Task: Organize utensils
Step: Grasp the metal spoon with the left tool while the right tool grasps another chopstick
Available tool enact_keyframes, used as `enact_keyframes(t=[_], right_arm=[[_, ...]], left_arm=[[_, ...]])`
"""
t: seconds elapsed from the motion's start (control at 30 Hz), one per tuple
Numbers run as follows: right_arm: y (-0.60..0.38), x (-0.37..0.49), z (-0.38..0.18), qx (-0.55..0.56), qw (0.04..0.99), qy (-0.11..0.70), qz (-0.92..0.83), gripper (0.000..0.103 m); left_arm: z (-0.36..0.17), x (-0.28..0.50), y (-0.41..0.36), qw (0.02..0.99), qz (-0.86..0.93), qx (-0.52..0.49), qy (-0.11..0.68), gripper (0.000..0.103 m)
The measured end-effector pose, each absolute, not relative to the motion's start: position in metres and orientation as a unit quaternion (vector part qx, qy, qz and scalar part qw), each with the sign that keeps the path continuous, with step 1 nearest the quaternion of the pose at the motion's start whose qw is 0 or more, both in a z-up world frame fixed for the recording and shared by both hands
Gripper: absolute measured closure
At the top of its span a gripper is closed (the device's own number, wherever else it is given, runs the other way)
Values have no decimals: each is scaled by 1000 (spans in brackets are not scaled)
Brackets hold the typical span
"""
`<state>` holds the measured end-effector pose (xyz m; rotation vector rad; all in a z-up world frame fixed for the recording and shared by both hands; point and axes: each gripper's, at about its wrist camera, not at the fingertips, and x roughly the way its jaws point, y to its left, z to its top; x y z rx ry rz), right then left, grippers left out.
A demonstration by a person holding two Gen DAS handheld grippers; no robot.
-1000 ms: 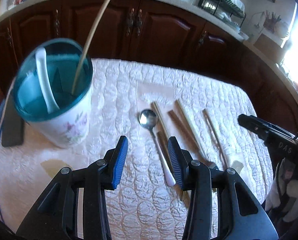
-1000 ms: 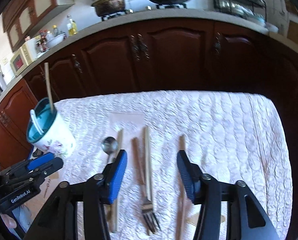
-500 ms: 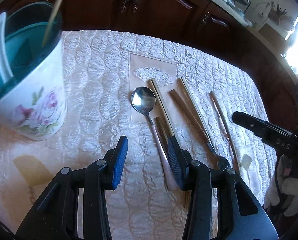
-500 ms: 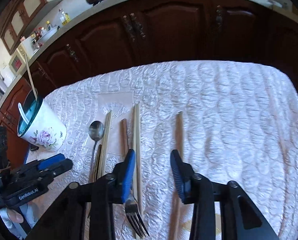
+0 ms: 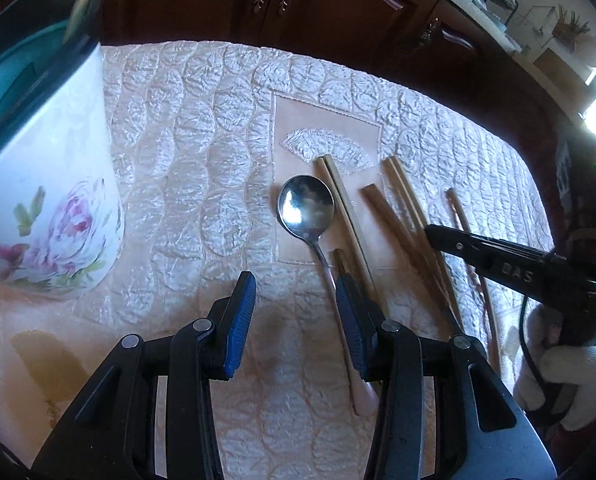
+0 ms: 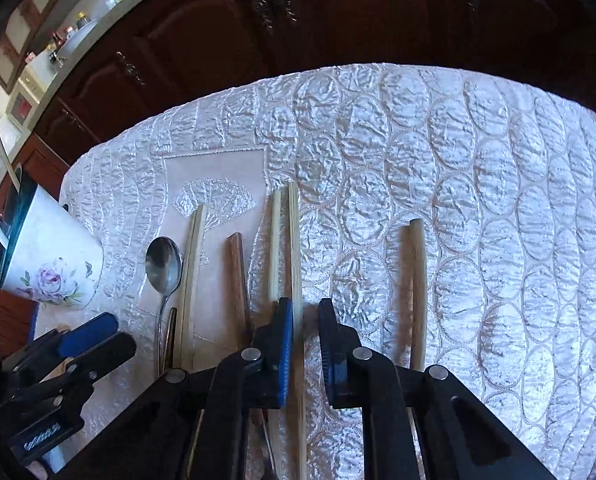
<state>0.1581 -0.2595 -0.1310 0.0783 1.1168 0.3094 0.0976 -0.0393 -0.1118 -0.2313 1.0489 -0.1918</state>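
A steel spoon (image 5: 306, 207) lies on the quilted cloth (image 5: 202, 168) with pale and brown chopsticks (image 5: 347, 216) beside it. My left gripper (image 5: 294, 312) hangs open low over the cloth, the spoon's handle just inside its right finger. My right gripper (image 6: 303, 308) is closing. A pale wooden chopstick (image 6: 295, 240) runs between its jaws against the left pad, with a gap still at the right pad. A thicker stick (image 6: 417, 280) lies to its right. The floral cup (image 5: 58, 200) with a teal inside stands at the left, holding a white spoon and one chopstick.
Dark wooden cabinets (image 6: 298, 20) run along behind the table's far edge. A white-gloved hand (image 5: 569, 368) holds the right gripper (image 5: 497, 264) at the right of the left wrist view. The left gripper (image 6: 86, 340) shows at lower left in the right wrist view.
Both grippers have come down closer to the cloth. The right gripper's jaws have narrowed from wide apart to a slim gap around the pale chopstick. The left jaws have kept their spread.
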Motion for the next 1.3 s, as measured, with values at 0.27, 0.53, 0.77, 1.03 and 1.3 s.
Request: enact_keyframes(t=[0.27, 0.53, 0.77, 1.03, 1.3], right_arm=[[-277, 159, -128, 42, 841, 524, 125, 98], [-302, 159, -127, 87, 827, 531, 164, 98], [-291, 176, -123, 83, 827, 528, 176, 98], [-270, 207, -132, 63, 821, 540, 176, 98], [-265, 194, -112, 53, 831, 519, 194, 98]], left_arm=[[-115, 112, -38, 858, -71, -120, 495, 62], [-118, 136, -43, 866, -55, -122, 482, 62], [-121, 151, -45, 870, -54, -113, 477, 80], [-119, 148, -53, 873, -76, -93, 473, 96], [-109, 119, -38, 865, -99, -109, 479, 102]])
